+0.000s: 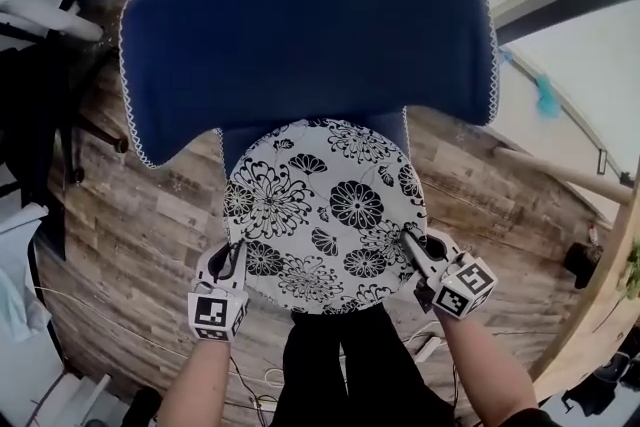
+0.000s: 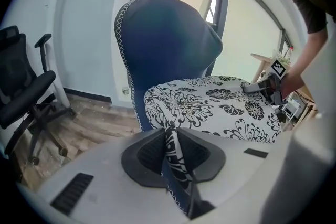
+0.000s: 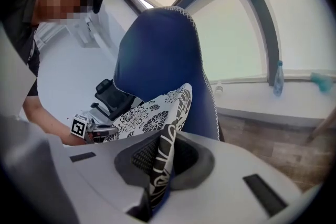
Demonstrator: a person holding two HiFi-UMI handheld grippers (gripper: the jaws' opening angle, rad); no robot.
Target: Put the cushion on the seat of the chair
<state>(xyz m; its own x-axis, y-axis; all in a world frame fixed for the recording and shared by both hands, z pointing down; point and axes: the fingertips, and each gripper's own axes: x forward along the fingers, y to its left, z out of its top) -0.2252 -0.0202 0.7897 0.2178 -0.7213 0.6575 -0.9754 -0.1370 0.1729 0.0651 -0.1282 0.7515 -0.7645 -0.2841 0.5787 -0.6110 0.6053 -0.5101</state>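
Cushion: round, white with black flowers (image 1: 325, 210). It lies over the seat of the blue chair (image 1: 300, 35), with its far edge at the foot of the backrest. The near edge hangs toward the person. I cannot tell whether it rests fully on the seat or is partly carried.
Left gripper: (image 1: 232, 260) jaws pressed together on a fold of the cushion's near-left rim. The fabric shows between the pads in the left gripper view.
Right gripper: (image 1: 415, 250) jaws pinched on the near-right rim in the same way.
Risk, slide: the cushion looks set forward on the seat. If let go here it may tip off the front edge.
Risk, uneven release: if one side lets go first, the other side would likely drag the cushion askew.
Risk, grip: each hold is only a thin fold of fabric, so a tug toward the backrest could pull it free.
Risk, backrest: pushed too far, the far edge may ride up the backrest.
Writing: none readable. The gripper cubes carry square black-and-white markers, which are patterns and not words.
Bottle: on the window ledge (image 3: 278, 78). Its label is too small to read.
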